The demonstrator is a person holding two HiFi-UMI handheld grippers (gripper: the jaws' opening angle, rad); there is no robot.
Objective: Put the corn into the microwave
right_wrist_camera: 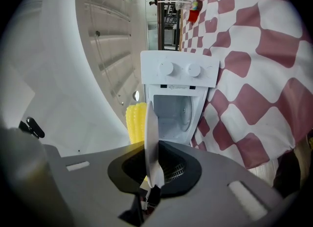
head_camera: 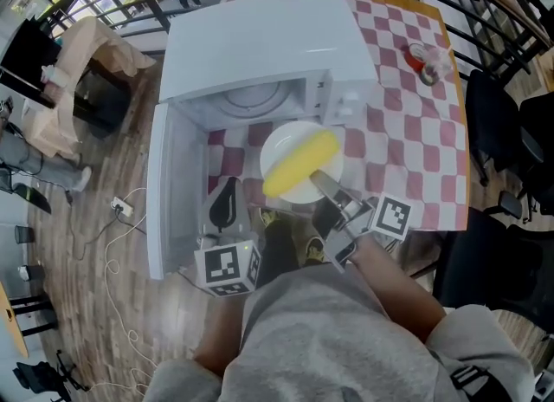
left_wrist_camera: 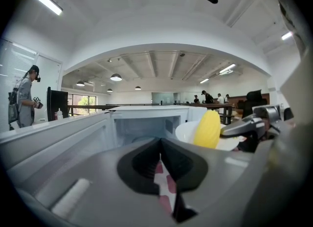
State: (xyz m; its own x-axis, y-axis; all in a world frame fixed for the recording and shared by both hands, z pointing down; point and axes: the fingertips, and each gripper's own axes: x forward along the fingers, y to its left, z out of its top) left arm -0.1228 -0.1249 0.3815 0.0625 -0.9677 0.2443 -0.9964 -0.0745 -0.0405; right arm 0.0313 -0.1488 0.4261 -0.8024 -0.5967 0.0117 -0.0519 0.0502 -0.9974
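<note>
Closest, grey clothing of the person (head_camera: pixel 346 340), then both grippers. Right gripper (head_camera: pixel 318 179): clamped on the near rim of the white plate (head_camera: pixel 281 145), pads almost together with only that thin edge between. Just beyond those fingertips, lying loose across the plate: the corn (head_camera: pixel 300 164). Farther ahead, the open microwave (head_camera: pixel 260 45), not yet entered. Left gripper (head_camera: pixel 227 203): closed on nothing, aimed at the cavity, plate off to the right of its tips. Probably light, firm corn, yet round and free to roll; likely a stiff, slick, breakable plate. Better carried by the rim than pinched directly, and kept level, given a one-sided hold prone to tipping.
</note>
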